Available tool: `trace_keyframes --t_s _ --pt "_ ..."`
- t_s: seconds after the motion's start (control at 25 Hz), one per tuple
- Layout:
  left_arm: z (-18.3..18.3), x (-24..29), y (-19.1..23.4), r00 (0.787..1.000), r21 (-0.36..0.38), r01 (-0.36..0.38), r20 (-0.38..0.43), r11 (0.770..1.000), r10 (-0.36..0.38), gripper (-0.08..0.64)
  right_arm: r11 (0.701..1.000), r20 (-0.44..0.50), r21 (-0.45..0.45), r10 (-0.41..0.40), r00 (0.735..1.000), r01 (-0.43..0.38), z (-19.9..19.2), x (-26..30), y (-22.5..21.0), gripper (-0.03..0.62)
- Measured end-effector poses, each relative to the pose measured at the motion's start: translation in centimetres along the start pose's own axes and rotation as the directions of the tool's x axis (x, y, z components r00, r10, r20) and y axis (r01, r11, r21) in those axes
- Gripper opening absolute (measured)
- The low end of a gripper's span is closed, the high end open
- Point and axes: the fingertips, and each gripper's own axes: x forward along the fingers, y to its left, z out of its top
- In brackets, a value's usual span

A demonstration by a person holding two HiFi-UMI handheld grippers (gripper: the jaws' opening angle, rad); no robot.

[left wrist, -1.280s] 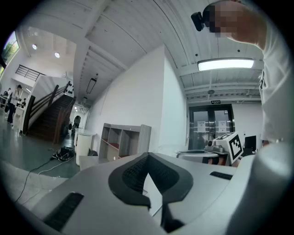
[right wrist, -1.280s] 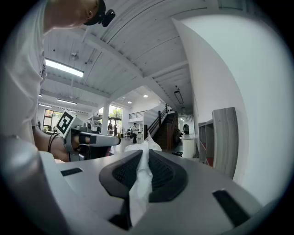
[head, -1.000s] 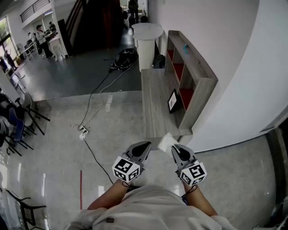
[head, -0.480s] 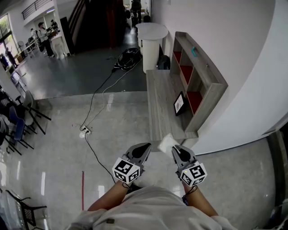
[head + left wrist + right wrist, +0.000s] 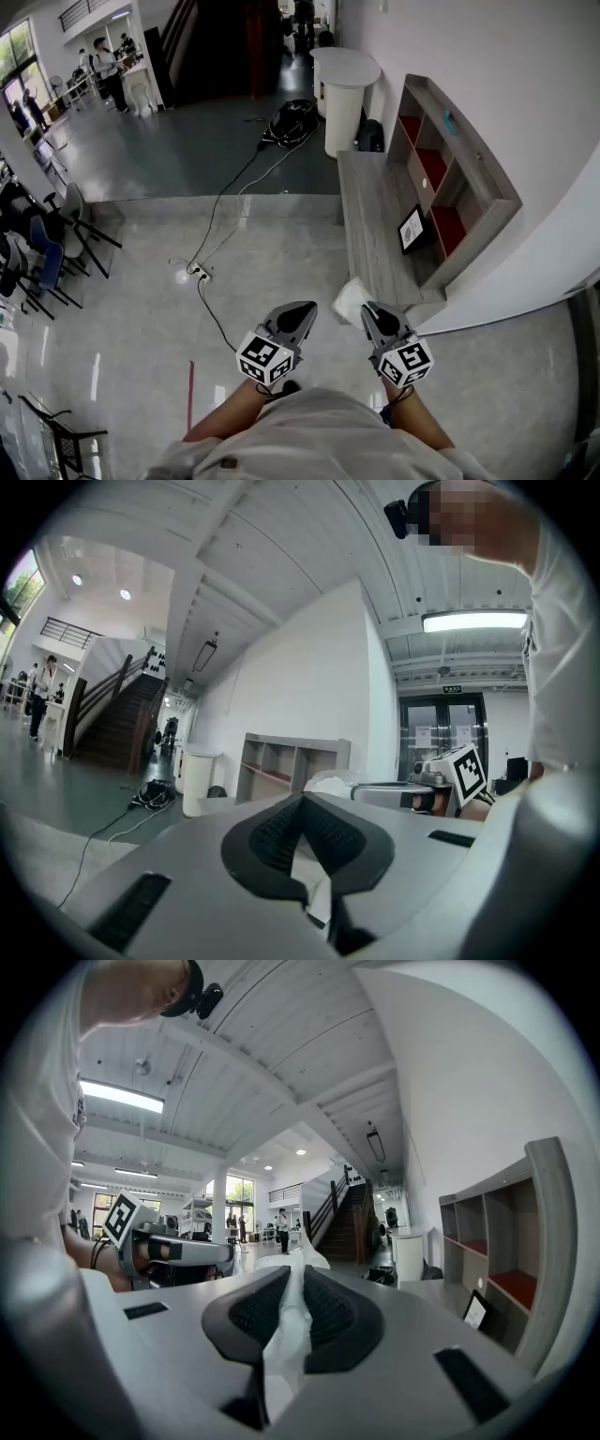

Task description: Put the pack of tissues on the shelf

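Note:
The pack of tissues (image 5: pixel 351 298) is white and soft, and my right gripper (image 5: pixel 368 309) is shut on it, holding it in the air over the floor. In the right gripper view the pack (image 5: pixel 290 1327) is pinched between the dark pads (image 5: pixel 336 1316) and sticks out past the tips. My left gripper (image 5: pixel 305 310) hangs level beside it, shut with nothing in it (image 5: pixel 302 803). The grey wooden shelf (image 5: pixel 458 174) with red-backed compartments stands against the white wall ahead on the right, on a low grey bench (image 5: pixel 372 223).
A small dark tablet (image 5: pixel 411 228) leans on the bench in front of the shelf. A white round bin (image 5: pixel 344 86) stands at the bench's far end. Black cables (image 5: pixel 221 232) and a power strip lie on the glossy floor. Chairs (image 5: pixel 49 264) stand far left.
The view has shifted: shelf and bench now sit further right and slightly lower in the head view. Both grippers keep their places in front of me, the right still gripping the pack.

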Motion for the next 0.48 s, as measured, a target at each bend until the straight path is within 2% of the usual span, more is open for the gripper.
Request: trace_keyframes --t_s 0.24,0.48 --pt "0.7 -4.1 6.6 0.999 0.007 -0.032 -0.007 0.999 0.032 0.015 0.999 0.007 0.014 0.033 0.999 -0.033 -0.3 6.5 4.4 0.054" --pt "0.3 -6.3 10.7 0.998 -0.002 -0.061 -0.025 0.998 0.061 0.017 0.997 -0.009 0.028 0.074 0.997 -0.074 -1.0 11.1 6.8 0.054"
